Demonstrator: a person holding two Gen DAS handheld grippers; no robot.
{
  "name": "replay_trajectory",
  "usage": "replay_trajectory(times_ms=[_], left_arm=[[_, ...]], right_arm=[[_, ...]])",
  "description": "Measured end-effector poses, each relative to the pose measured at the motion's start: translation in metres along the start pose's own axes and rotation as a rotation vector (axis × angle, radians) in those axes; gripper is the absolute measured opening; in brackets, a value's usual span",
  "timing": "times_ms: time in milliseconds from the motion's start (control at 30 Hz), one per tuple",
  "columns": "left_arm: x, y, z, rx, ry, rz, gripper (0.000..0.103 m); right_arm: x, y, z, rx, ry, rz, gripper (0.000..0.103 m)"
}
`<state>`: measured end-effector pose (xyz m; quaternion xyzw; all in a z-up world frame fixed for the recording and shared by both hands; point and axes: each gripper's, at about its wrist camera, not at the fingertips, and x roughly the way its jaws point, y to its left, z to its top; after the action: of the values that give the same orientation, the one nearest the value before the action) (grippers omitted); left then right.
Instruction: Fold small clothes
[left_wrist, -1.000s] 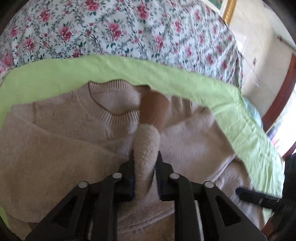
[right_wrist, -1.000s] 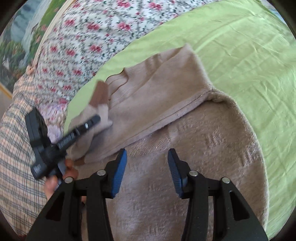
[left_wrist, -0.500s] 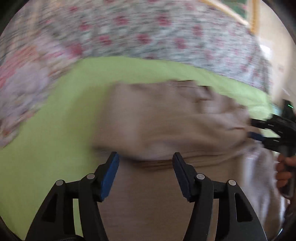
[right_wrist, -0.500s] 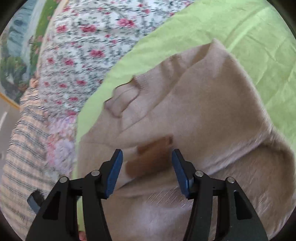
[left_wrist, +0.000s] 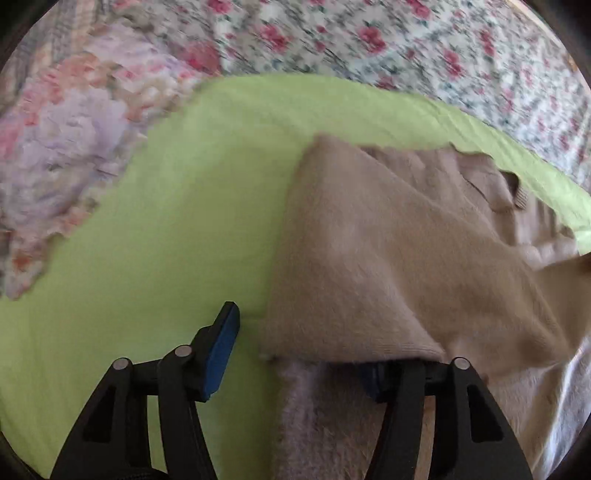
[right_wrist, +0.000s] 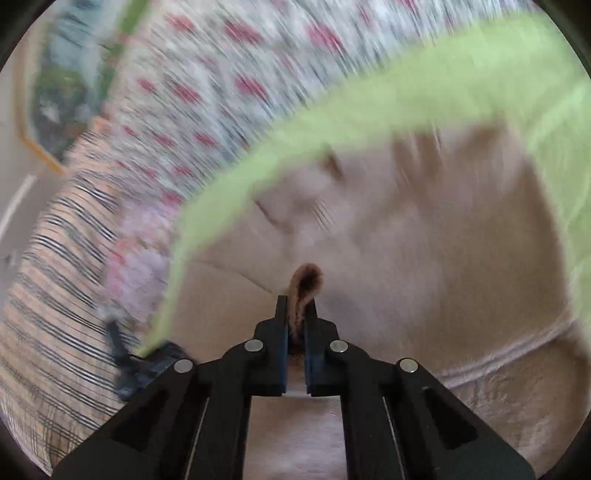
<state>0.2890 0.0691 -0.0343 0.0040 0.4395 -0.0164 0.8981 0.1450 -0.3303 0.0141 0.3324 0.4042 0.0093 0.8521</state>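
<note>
A beige knit sweater (left_wrist: 388, 258) lies on a light green sheet (left_wrist: 166, 240), with one sleeve folded across its body. My left gripper (left_wrist: 299, 347) is open at the sweater's left edge; its left finger is over the sheet and its right finger is hidden under the folded sleeve. In the right wrist view the sweater (right_wrist: 406, 240) is blurred. My right gripper (right_wrist: 296, 310) is shut on the brown sleeve cuff (right_wrist: 306, 284), which sticks up between the fingers.
A floral bedspread (left_wrist: 369, 37) lies beyond the green sheet (right_wrist: 406, 99). A plaid blanket (right_wrist: 55, 295) is at the left of the right wrist view, and the left gripper's dark shape (right_wrist: 125, 362) shows there, blurred.
My left gripper let go of the sleeve, opened and moved to the sweater's left edge. My right gripper moved onto the brown cuff and shut on it.
</note>
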Motion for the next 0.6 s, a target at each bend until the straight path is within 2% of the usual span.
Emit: replay_trajectory(times_ms=[33, 67, 100, 167, 233, 300, 433, 533, 600], left_arm=[[-0.005, 0.001, -0.001, -0.023, -0.029, 0.065, 0.048], [-0.012, 0.005, -0.002, -0.062, -0.055, 0.093, 0.052], [-0.015, 0.01, -0.005, -0.096, -0.063, 0.059, 0.052], [-0.014, 0.008, -0.013, -0.106, -0.036, 0.033, 0.052], [-0.011, 0.003, -0.019, -0.087, -0.013, 0.074, 0.052], [-0.014, 0.005, -0.022, -0.106, -0.013, 0.065, 0.052], [-0.015, 0.014, -0.023, -0.154, -0.005, 0.018, 0.053], [-0.018, 0.014, -0.03, -0.161, -0.013, 0.012, 0.054], [-0.019, 0.017, -0.032, -0.183, -0.021, 0.001, 0.055]], right_arm=[[-0.021, -0.003, 0.006, 0.018, -0.073, 0.018, 0.007], [-0.03, -0.006, 0.008, 0.03, -0.103, 0.008, 0.007], [-0.036, -0.013, 0.011, 0.039, -0.118, -0.025, 0.007], [-0.029, -0.032, 0.011, 0.051, -0.067, -0.114, 0.007], [-0.011, -0.049, 0.003, 0.08, 0.014, -0.179, 0.007], [0.0, -0.055, -0.005, 0.056, 0.048, -0.241, 0.007], [0.006, -0.072, -0.013, 0.067, 0.056, -0.315, 0.007], [-0.003, -0.075, -0.012, 0.07, 0.029, -0.363, 0.005], [-0.016, -0.064, -0.006, 0.016, -0.02, -0.402, 0.005]])
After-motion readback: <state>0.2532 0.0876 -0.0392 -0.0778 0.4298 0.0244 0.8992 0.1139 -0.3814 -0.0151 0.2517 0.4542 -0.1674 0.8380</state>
